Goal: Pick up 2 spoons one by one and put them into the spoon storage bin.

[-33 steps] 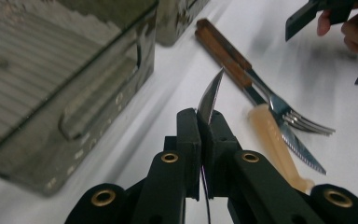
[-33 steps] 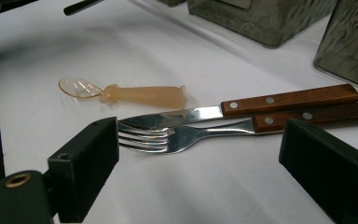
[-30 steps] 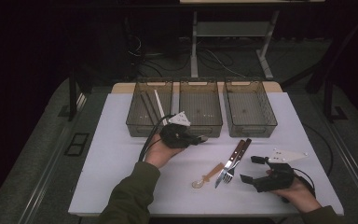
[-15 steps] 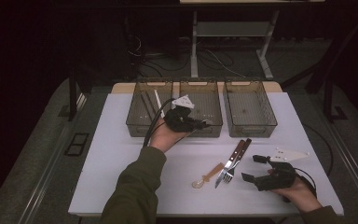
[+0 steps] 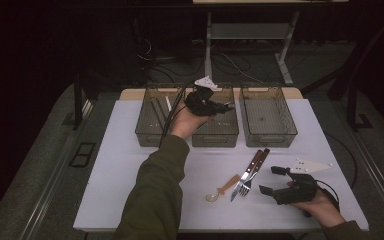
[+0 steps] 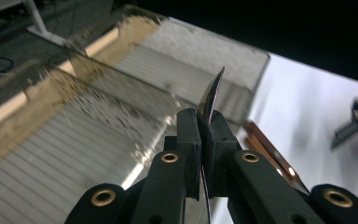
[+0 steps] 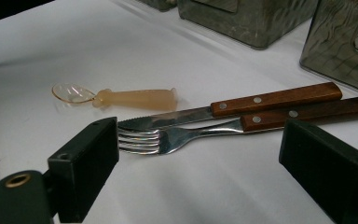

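Left bin point(image 5: 152, 117) sits at the bench's point(image 5: 130, 165) far edge, left of the other two; a pale utensil lies inside, type unclear.

Left gripper point(image 5: 219, 106) is held up over the middle bin point(image 5: 215, 131), jaws pointing toward the right bin. In the left gripper view its pads are clamped tight on a thin metal blade point(image 6: 210, 95), edge-on, tip sticking up past the jaws. Looks like a knife; the handle isn't visible. The left gripper point(image 6: 205, 135) hangs over the bin's ribbed floor, and the blade is clear of the walls.

Right bin point(image 5: 267, 116) is at the far edge, right of the middle one.

On the bench toward the near edge, right of centre:
- clear plastic spoon point(image 5: 221, 189) with tan handle, bowl toward the near edge
- steak knife point(image 5: 247, 172) and fork point(image 5: 252, 174), wooden handles, lying side by side and touching, handles angled toward the far right
- spoon is just left of that pair, apart from it

Right gripper point(image 5: 275, 181) rests low at the near right corner, jaws spread wide and holding nothing. In the right gripper view the fork point(image 7: 177, 137) tines and knife point(image 7: 214, 114) tip lie ahead between the open jaws, no contact. Spoon point(image 7: 116, 97) is beyond them.
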Available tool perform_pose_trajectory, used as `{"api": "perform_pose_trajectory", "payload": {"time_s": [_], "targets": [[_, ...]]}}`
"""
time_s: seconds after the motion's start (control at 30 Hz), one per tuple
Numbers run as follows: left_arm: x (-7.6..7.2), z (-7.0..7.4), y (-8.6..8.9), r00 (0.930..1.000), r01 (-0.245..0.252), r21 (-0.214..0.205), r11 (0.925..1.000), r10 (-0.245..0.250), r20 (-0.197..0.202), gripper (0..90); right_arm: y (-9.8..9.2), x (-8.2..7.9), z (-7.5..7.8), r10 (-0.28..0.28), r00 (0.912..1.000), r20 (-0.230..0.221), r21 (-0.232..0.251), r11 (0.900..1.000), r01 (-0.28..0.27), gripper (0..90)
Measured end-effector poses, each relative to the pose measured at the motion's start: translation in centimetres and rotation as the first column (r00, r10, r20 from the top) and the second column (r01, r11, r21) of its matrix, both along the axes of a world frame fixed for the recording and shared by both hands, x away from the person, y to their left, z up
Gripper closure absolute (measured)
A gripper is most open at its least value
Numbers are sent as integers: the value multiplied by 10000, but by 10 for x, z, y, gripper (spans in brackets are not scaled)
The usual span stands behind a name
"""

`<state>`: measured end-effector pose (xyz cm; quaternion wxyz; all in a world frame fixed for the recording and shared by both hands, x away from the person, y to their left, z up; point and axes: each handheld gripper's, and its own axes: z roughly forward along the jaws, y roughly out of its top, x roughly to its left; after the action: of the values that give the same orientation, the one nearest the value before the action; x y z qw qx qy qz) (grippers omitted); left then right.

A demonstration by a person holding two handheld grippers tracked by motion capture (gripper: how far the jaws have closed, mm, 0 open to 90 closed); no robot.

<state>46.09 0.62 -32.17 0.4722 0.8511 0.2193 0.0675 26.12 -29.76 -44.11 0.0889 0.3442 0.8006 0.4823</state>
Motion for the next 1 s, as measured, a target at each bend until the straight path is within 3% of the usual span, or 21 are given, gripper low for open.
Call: {"api": "perform_pose_trajectory", "payload": {"time_s": [0.4,0.7,0.87,0.9,0.97,1.0], "targets": [[40,-7,-13,9952,-969,-249,9950,971,83,856,-1,-1,1,85,10000,15,180,9998,-85,118],[49,-25,-17,9917,-1284,-452,9907,1281,-98,856,-1,0,1,117,9999,23,169,9998,-117,118],[50,-34,-21,9877,-1558,-208,9876,1555,-134,845,-1,0,1,102,9999,1,181,9998,-102,118],[50,-36,-21,9846,-1749,-178,9844,1748,-71,799,-1,0,1,117,9999,22,184,9998,-117,118],[49,-39,-21,9815,-1916,-48,9815,1916,-77,619,-1,0,1,124,9999,44,163,9998,-125,118],[48,-39,-20,9824,-1870,13,9824,1870,-30,591,-2,0,1,113,9999,41,161,9998,-114,118]]}}
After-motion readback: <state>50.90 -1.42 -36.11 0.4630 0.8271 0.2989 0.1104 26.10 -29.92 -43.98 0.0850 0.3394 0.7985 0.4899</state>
